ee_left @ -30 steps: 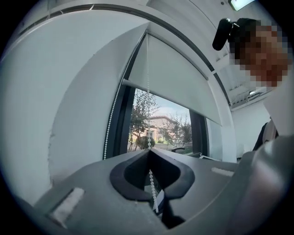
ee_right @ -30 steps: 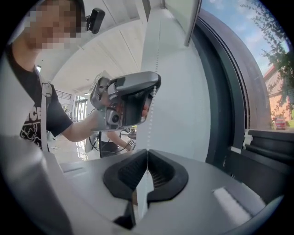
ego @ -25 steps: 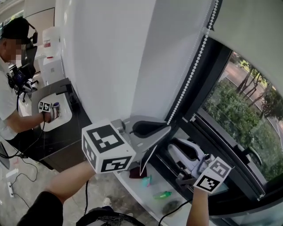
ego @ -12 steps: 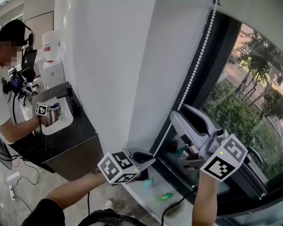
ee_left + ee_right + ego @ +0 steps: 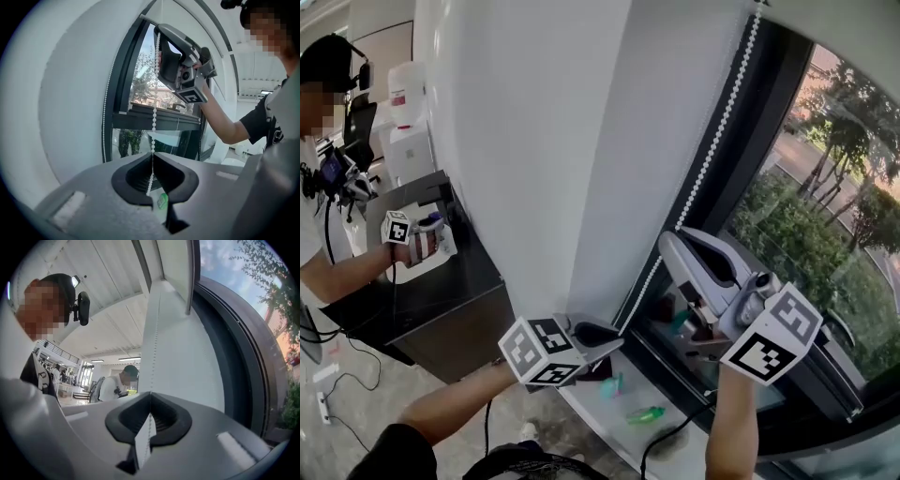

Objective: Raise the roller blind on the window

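A white bead chain point(image 5: 713, 131) hangs down the dark window frame beside the white roller blind point(image 5: 853, 28), whose lower edge sits high at the top right. My left gripper point(image 5: 617, 337) is low, near the sill, shut on the chain. In the left gripper view the chain point(image 5: 154, 93) runs straight up from its jaws point(image 5: 152, 153) to my right gripper point(image 5: 158, 52). Higher up the chain, my right gripper point(image 5: 667, 246) has jaws closing. In the right gripper view its tips point(image 5: 150, 393) meet on the chain point(image 5: 154, 333).
A broad white pillar point(image 5: 544, 141) stands left of the window point(image 5: 806, 216). Small green items point(image 5: 643, 413) lie on the sill below. At the far left another person point(image 5: 323, 187) works with grippers at a black counter point(image 5: 441, 291).
My left gripper has pulled down and away with the chain. My right gripper has risen up the chain and closed on it. The blind's lower edge sits higher.
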The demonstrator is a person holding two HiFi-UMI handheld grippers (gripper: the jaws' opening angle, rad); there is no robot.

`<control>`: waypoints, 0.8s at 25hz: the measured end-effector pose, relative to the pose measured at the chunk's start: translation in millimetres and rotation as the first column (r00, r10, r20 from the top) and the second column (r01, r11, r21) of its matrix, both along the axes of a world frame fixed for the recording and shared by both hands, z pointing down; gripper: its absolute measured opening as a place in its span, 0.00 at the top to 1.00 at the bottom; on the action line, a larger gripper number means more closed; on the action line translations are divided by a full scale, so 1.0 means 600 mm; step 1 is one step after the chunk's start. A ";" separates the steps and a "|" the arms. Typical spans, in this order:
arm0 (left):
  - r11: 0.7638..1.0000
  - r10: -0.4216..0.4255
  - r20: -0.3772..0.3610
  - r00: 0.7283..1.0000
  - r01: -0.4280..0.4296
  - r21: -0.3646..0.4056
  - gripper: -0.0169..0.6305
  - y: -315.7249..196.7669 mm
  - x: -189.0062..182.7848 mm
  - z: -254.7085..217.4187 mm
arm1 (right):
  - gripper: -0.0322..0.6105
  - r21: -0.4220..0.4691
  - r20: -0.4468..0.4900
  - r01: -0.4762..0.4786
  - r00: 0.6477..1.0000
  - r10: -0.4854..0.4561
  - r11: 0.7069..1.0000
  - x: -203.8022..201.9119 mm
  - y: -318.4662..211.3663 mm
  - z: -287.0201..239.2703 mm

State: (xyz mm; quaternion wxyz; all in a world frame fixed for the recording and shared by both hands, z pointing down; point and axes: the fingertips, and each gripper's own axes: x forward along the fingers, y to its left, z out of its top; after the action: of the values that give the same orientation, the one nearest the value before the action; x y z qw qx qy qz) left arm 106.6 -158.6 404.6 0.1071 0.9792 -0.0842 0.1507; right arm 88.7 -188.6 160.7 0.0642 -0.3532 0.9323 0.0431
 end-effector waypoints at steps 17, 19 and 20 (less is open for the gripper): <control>0.968 -0.040 -0.392 0.919 0.133 0.214 0.81 -0.035 -0.010 -0.347 | 0.94 -0.234 -0.240 -0.067 0.971 0.009 0.970 -0.010 0.027 0.332; 0.963 -0.039 -0.385 0.922 0.137 0.230 0.82 -0.038 -0.003 -0.347 | 0.94 -0.281 -0.248 -0.075 0.969 0.003 0.957 -0.005 0.029 0.371; 0.961 -0.042 -0.380 0.924 0.142 0.239 0.84 -0.040 -0.001 -0.346 | 0.94 -0.295 -0.241 -0.079 0.970 0.005 0.952 -0.001 0.030 0.380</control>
State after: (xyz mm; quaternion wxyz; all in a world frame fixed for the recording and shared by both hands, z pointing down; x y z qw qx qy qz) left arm 106.3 -182.6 196.9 -0.0023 0.9903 -0.1278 -0.0548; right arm 88.4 -170.8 388.9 -0.1036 -0.3711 0.9211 -0.0567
